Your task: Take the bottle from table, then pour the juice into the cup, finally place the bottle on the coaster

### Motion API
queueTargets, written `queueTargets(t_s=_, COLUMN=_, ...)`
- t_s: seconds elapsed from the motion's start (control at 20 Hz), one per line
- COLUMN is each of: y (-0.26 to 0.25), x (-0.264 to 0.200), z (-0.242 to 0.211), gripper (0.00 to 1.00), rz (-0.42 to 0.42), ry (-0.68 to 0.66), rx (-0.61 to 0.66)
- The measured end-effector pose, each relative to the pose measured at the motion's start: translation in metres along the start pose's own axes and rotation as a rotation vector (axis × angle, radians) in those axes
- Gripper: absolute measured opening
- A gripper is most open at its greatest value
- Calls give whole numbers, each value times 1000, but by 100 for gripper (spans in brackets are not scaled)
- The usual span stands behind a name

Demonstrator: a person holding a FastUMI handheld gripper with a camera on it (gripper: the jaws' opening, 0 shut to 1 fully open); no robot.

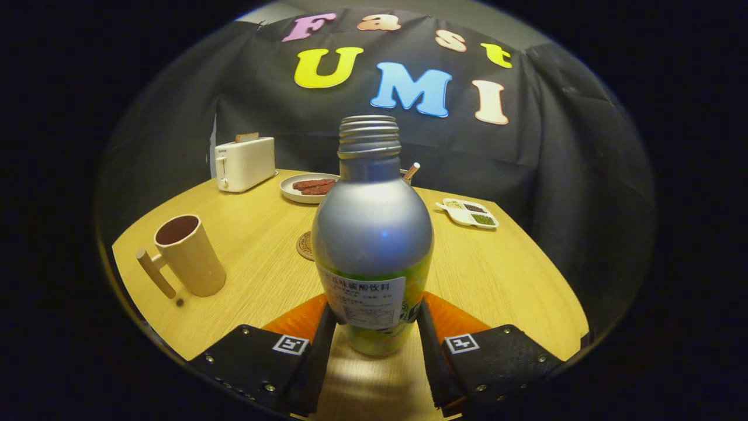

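**Your gripper's got the bottle clamped, cup waiting off to the left**

Biggest thing first: the round light-wood table (pixel 245 245) fills the middle and lower part of the frame, with the black cloth wall behind it.

Dead centre you've got the silver metal bottle with the green label and open threaded neck (pixel 372 234), standing upright. Your gripper (pixel 374 333) sits at the bottom centre, and both fingers (pixel 320 345) are pressed against the bottle's lower sides, one each side of the label. So it's clamped on the bottle. I can't tell whether the base is on the table or just off it.

At the left middle of the frame stands the tan plastic cup with a peg-like handle (pixel 190 254), upright, well apart from the bottle.

Upper left, at the table's far edge, there's a white toaster (pixel 245 164). Just right of it is a round pale plate with brown strips on it (pixel 292 190).

Right of centre lies a small white divided dish holding seeds or grains (pixel 464 217).

Smallest: the round brown woven coaster (pixel 305 245), peeking out just behind the bottle's left side.
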State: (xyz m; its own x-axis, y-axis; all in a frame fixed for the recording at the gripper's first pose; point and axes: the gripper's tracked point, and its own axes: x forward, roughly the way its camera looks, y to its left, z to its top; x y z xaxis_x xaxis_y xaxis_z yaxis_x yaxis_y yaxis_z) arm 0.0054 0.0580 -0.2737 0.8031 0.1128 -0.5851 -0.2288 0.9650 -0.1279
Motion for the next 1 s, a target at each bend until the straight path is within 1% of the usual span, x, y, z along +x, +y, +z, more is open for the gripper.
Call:
queueTargets(t_s=0.2, y=24, x=-3, z=20, gripper=70, rz=42, ry=-25, rx=-95)
queueTargets(t_s=0.6, y=58, x=-1, z=30, gripper=70, rz=60, ry=-5, rx=-348)
queueTargets(t_s=0.7, y=64, x=-3, z=30, gripper=70, rz=61, ry=0, rx=-408)
queueTargets(t_s=0.85, y=68, x=-2, z=30, gripper=70, rz=36, ry=13, rx=-521)
queueTargets(t_s=1.0, y=74, x=-4, z=29, gripper=70, rz=28, ry=28, rx=-602)
